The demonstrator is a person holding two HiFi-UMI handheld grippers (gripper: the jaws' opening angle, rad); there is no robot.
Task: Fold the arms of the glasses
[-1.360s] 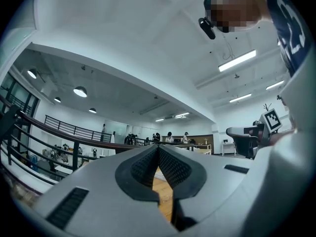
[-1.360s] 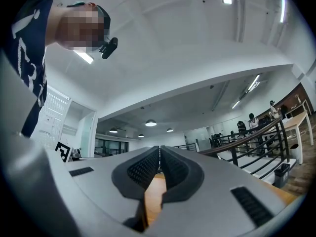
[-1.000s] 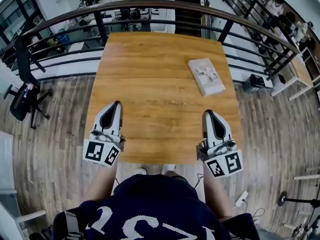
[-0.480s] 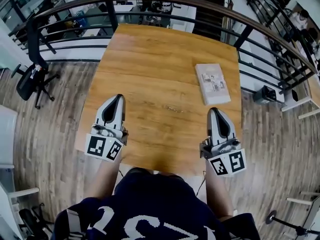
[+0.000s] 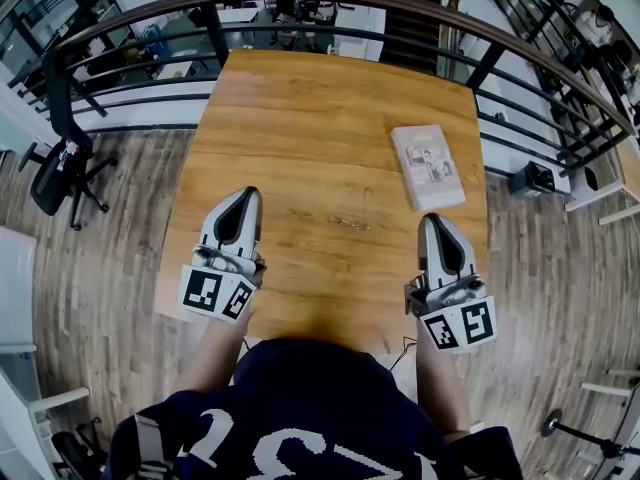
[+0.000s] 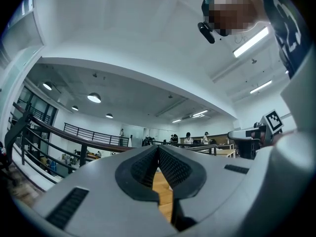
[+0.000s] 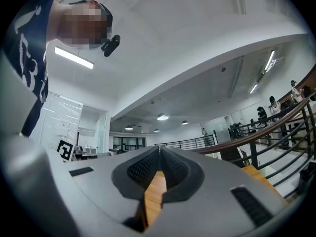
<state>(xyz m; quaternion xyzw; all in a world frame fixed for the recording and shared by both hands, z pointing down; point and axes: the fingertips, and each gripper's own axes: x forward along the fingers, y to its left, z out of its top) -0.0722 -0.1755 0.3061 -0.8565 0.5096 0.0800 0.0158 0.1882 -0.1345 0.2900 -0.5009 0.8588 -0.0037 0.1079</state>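
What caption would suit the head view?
Left gripper and right gripper, both shut, over a wooden table bearing a white booklet.

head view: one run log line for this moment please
left tool: shut, empty | right tool: shut, empty | both: above table near edge | booklet: on table, right side | glasses: not in view

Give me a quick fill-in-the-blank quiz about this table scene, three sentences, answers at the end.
1. The left tongs and the right tongs are both empty and ____.
2. The booklet lies nearer the ____ tongs.
3. The table has a top made of ____.
Answers: shut; right; wood.
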